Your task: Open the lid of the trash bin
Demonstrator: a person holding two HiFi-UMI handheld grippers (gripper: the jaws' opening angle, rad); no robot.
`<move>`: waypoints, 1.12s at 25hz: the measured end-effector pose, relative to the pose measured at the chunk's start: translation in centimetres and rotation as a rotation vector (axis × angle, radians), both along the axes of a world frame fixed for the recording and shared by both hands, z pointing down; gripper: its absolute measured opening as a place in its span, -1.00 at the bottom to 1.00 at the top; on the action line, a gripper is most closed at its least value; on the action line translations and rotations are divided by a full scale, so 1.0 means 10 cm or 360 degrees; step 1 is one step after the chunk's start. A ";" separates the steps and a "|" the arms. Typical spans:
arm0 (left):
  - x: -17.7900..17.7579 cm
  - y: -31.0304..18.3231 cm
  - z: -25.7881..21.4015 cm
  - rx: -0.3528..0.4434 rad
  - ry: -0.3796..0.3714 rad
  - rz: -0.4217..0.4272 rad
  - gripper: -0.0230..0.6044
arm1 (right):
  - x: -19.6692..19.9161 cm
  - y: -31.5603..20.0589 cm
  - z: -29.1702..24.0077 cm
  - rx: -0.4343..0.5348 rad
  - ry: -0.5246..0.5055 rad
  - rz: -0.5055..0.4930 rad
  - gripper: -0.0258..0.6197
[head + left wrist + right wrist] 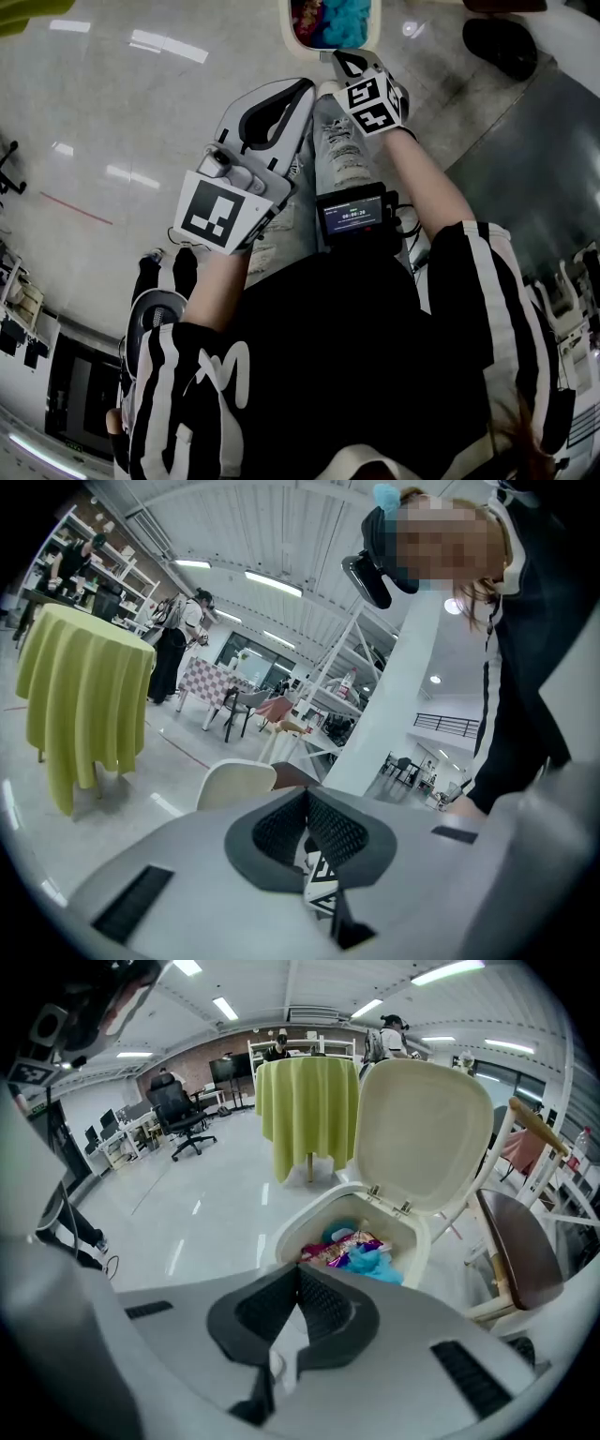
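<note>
**Hovering shut-jawed before an already open trash bin**

In the head view, the left gripper (302, 89) lies over the person's left thigh and points forward across the glossy grey floor (122, 112), with its marker cube facing up. Just right of its tip, at the top edge of the frame, stands the cream trash bin (287, 28). Its mouth is uncovered and pink and blue rubbish (336, 19) shows inside. The right gripper (343, 60) reaches up to the bin's near rim; whether it touches the rim cannot be told. A small screen device (352, 216) sits at the person's waist between the two arms, and a dark mat (544, 159) covers the floor at far right.

The left gripper view is tilted upward. A round table draped in yellow-green cloth (84, 686) stands at left. In the middle the gripper's ribbed pads meet along one line with nothing between them.

In the right gripper view, a black office chair (176, 1101) stands at far left and the same draped table is behind the bin. The bin is at centre with its lid (427, 1133) upright on hinges at the back rim. A wooden chair (520, 1241) stands just right of the bin. This gripper's pads are also pressed together and hold nothing, just short of the bin's front wall.
</note>
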State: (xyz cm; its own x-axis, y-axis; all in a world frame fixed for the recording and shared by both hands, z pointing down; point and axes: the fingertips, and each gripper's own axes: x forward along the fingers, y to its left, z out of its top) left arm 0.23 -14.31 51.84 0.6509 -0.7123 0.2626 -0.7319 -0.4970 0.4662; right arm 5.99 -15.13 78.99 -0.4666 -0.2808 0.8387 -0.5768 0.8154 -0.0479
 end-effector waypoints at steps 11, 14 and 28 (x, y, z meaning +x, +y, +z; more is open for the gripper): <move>0.01 0.00 -0.15 0.0030 0.0004 -0.0002 -0.90 | 0.01 -0.04 -0.30 0.0041 -0.0055 0.0065 -0.91; 0.00 -0.01 -0.19 0.0032 0.0006 -0.0004 -0.90 | 0.00 -0.05 -0.39 0.0056 -0.0074 0.0088 -0.91; 0.00 0.02 -0.29 0.0018 0.0052 -0.0065 -0.90 | 0.05 -0.04 -0.66 0.0113 -0.0114 0.0111 -0.91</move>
State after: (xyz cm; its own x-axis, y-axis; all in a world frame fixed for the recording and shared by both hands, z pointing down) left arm 0.18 -14.09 48.94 0.6293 -0.7413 0.2334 -0.7363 -0.4725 0.4844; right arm 6.45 -15.52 72.41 -0.5019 -0.3720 0.7808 -0.6293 0.7764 -0.0347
